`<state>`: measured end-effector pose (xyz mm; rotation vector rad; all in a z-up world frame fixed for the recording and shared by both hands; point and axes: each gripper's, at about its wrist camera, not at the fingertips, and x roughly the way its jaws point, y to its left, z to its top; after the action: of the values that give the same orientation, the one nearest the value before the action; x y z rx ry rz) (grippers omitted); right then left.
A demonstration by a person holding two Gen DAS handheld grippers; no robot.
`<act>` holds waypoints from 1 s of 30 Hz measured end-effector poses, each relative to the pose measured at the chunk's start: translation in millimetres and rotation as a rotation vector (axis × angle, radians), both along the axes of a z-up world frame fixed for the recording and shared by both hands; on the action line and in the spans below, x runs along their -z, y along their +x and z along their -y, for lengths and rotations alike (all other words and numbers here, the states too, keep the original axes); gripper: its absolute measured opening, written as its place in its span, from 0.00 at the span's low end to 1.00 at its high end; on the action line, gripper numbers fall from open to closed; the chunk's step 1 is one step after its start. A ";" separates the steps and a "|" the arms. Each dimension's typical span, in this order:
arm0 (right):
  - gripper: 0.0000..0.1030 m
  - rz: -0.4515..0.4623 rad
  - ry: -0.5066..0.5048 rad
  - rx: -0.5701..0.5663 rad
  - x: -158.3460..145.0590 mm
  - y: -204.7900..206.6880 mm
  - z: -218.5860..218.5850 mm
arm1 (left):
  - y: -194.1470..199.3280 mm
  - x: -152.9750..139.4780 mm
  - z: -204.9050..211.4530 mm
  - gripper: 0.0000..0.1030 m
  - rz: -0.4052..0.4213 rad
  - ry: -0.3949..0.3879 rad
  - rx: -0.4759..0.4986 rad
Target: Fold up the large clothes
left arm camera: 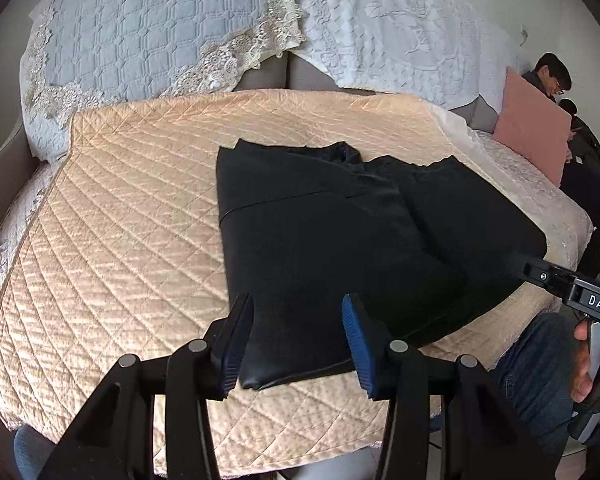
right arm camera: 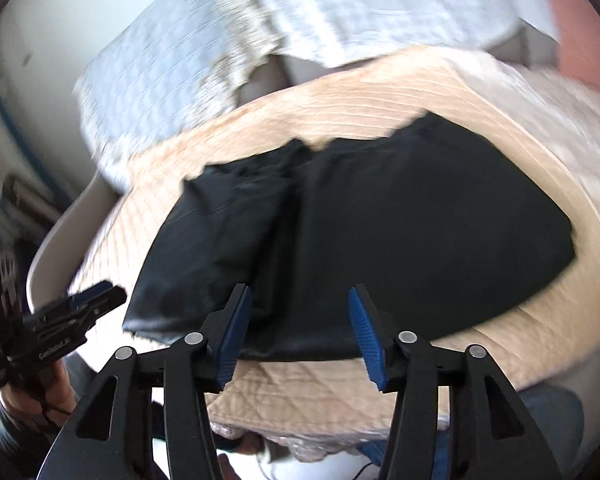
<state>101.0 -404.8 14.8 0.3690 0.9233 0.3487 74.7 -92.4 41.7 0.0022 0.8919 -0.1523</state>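
Observation:
A black garment (left arm camera: 340, 240) lies folded into a rough rectangle on the peach quilted cover (left arm camera: 120, 240). It also shows in the blurred right wrist view (right arm camera: 400, 220). My left gripper (left arm camera: 298, 344) is open and empty, just above the garment's near edge. My right gripper (right arm camera: 300, 340) is open and empty, above the near edge further right. The right gripper also shows at the right edge of the left wrist view (left arm camera: 540, 270), and the left gripper at the left of the right wrist view (right arm camera: 100, 298).
The cover lies on a bed or sofa with pale blue lace-edged quilts (left arm camera: 140, 32) behind. A pink cushion (left arm camera: 532, 140) stands at the right. Two people (left arm camera: 552, 76) sit beyond it. The operator's jeans-clad leg (left arm camera: 540, 372) is at the near edge.

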 end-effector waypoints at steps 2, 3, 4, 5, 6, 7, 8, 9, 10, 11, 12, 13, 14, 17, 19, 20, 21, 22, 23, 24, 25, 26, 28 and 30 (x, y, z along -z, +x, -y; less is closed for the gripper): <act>0.56 -0.026 0.052 0.080 6.7 -0.2 24.1 | 6.6 -2.1 7.7 0.47 0.014 -0.009 0.012; 0.57 -0.041 0.077 0.127 11.2 -1.1 37.6 | 10.6 -2.6 12.0 0.47 0.019 -0.015 0.017; 0.57 -0.056 0.101 0.177 16.4 -2.3 51.8 | 14.8 -2.9 15.7 0.47 0.021 -0.020 0.021; 0.58 -0.067 0.118 0.212 19.8 -3.1 62.5 | 19.5 -2.7 19.5 0.47 0.024 -0.027 0.027; 0.58 -0.082 0.140 0.256 25.5 -4.2 75.9 | 24.6 -1.7 23.6 0.47 0.026 -0.031 0.034; 0.58 -0.092 0.156 0.290 30.5 -4.6 86.8 | 30.9 0.1 27.7 0.47 0.027 -0.033 0.041; 0.59 -0.100 0.166 0.315 33.6 -4.3 94.4 | 35.6 2.1 31.0 0.47 0.028 -0.032 0.044; 0.59 -0.114 0.179 0.342 39.1 -2.8 103.0 | 40.7 4.8 33.6 0.47 0.029 -0.030 0.045; 0.59 -0.129 0.199 0.367 44.6 -1.3 110.8 | 45.7 8.7 35.7 0.47 0.024 -0.031 0.045; 0.59 -0.142 0.223 0.396 50.6 1.7 118.6 | 50.4 13.4 37.2 0.47 0.013 -0.033 0.043; 0.59 -0.142 0.238 0.408 52.6 2.3 123.1 | 54.9 17.8 38.5 0.47 0.001 -0.032 0.039; 0.59 -0.133 0.258 0.421 55.0 5.4 127.7 | 58.4 22.7 39.2 0.47 -0.014 -0.038 0.038; 0.59 -0.124 0.268 0.431 56.8 7.5 131.7 | 60.8 27.9 39.5 0.47 -0.027 -0.046 0.039; 0.60 -0.107 0.294 0.447 61.3 23.8 136.9 | 60.8 38.5 42.5 0.47 -0.027 -0.025 0.042; 0.60 -0.103 0.305 0.456 63.8 31.2 138.6 | 59.2 41.5 45.0 0.47 -0.021 -0.004 0.051; 0.60 -0.089 0.321 0.467 64.3 33.6 139.4 | 59.0 42.2 45.4 0.47 -0.020 -0.002 0.050; 0.60 -0.078 0.330 0.478 65.8 32.8 141.3 | 59.5 43.2 45.5 0.47 -0.023 -0.006 0.048; 0.60 -0.072 0.336 0.489 67.1 34.0 142.1 | 60.3 44.1 45.0 0.47 -0.026 -0.012 0.044; 0.60 -0.070 0.341 0.506 69.2 37.6 140.1 | 60.9 45.0 44.4 0.47 -0.028 -0.020 0.041; 0.60 -0.069 0.337 0.515 70.2 38.5 139.6 | 61.7 45.9 44.2 0.47 -0.029 -0.025 0.039; 0.60 -0.066 0.325 0.527 70.5 39.8 137.7 | 61.9 46.5 44.1 0.47 -0.029 -0.028 0.037; 0.60 -0.065 0.303 0.537 69.5 41.9 134.2 | 61.8 47.1 44.5 0.47 -0.027 -0.027 0.036; 0.53 -0.091 0.262 0.546 66.6 45.9 132.2 | 62.2 47.8 45.4 0.47 -0.023 -0.025 0.037; 0.34 -0.118 0.239 0.549 60.6 50.8 132.5 | 62.9 48.3 45.3 0.47 -0.023 -0.032 0.035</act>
<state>151.8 -537.3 -45.8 0.8469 0.8574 -0.0705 137.6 -137.7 -6.6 -0.0141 0.9123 -0.2000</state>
